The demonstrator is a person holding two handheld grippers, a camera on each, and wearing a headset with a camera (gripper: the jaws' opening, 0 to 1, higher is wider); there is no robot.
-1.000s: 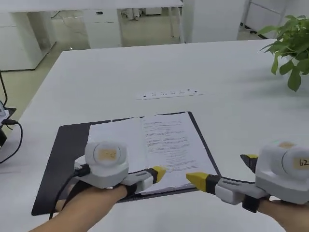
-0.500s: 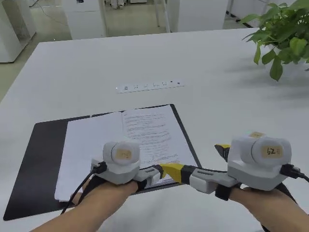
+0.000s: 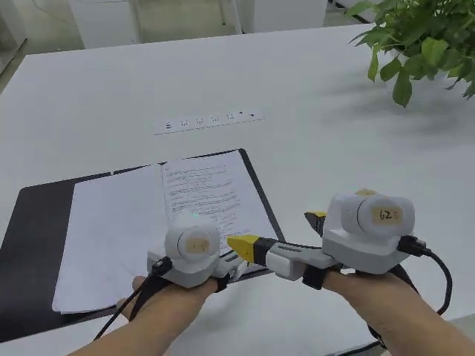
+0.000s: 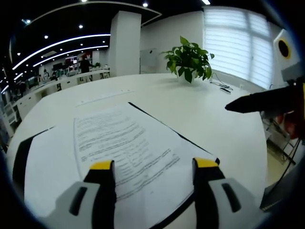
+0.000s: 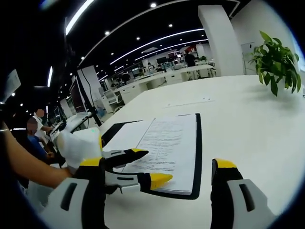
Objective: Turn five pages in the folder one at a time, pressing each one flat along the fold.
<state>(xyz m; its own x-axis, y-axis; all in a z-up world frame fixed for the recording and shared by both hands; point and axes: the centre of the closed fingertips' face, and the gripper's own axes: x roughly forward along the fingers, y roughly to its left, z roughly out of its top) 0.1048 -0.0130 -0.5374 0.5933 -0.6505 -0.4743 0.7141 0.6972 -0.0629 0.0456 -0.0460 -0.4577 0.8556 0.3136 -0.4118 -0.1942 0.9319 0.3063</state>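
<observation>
Head view: the open folder (image 3: 30, 222) lies at the near-left part of the worktop (image 3: 334, 148). Its black cover is at the left, then a blank sheet (image 3: 111, 230), then the printed page (image 3: 204, 193). The left hand-held gripper (image 4: 154, 164), jaws parted and empty, hovers over the printed page's near-right corner. The right hand-held gripper (image 5: 157, 163), jaws wide apart and empty, sits just off the folder's right edge, pointing toward the left one. A socket strip (image 3: 208, 119) lies beyond the folder, and a potted plant (image 3: 415, 37) stands at the far-right corner. Right gripper view adds people (image 5: 38, 124) at desks past the worktop.
</observation>
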